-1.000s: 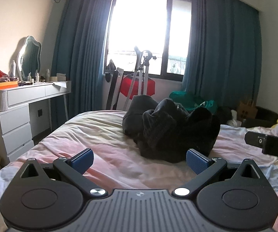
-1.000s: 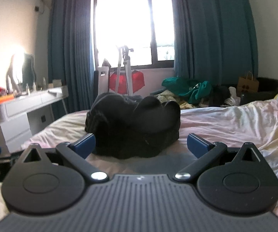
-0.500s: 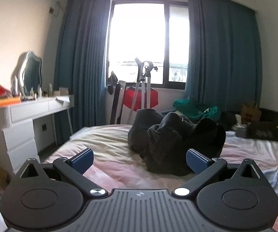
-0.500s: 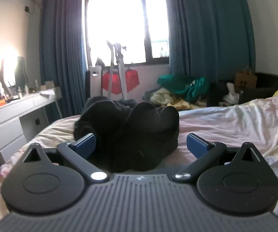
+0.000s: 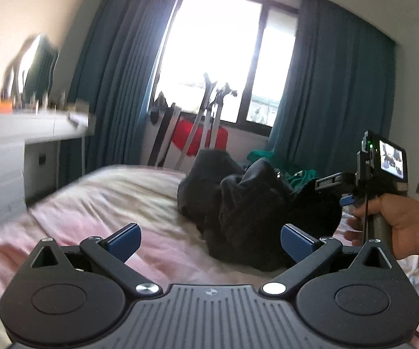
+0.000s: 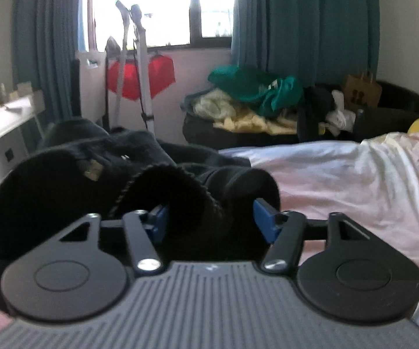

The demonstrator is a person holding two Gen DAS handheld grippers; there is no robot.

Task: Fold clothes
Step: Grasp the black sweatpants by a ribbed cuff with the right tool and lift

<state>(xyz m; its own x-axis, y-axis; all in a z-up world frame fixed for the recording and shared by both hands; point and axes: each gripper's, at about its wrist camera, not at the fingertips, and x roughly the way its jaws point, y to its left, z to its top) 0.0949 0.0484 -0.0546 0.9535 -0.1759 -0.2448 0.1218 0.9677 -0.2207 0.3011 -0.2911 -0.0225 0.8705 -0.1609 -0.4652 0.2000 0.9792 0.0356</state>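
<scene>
The dark garment (image 6: 139, 180) on the bed (image 6: 340, 174) sits between the spread right gripper (image 6: 209, 222); the left gripper (image 5: 209, 240), spread too, hovers before it.

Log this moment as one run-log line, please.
fold clothes | dark garment bunched on bed | left gripper open, short of it | right gripper open around a fold | nothing folded yet

The crumpled garment (image 5: 256, 203) on the bed is black to charcoal, with a knitted rib along one edge. The bedsheet (image 5: 116, 203) under it is pale pink fading into cream. Both grippers are black with blue finger pads (image 5: 123, 240). At 12 o'clock of the garment, the curtains (image 5: 119, 87) are dark teal. At its 11 o'clock hangs a bright red cloth (image 5: 199, 142); at 2 o'clock, green clothes (image 6: 256, 90) top a pale yellow heap.
</scene>
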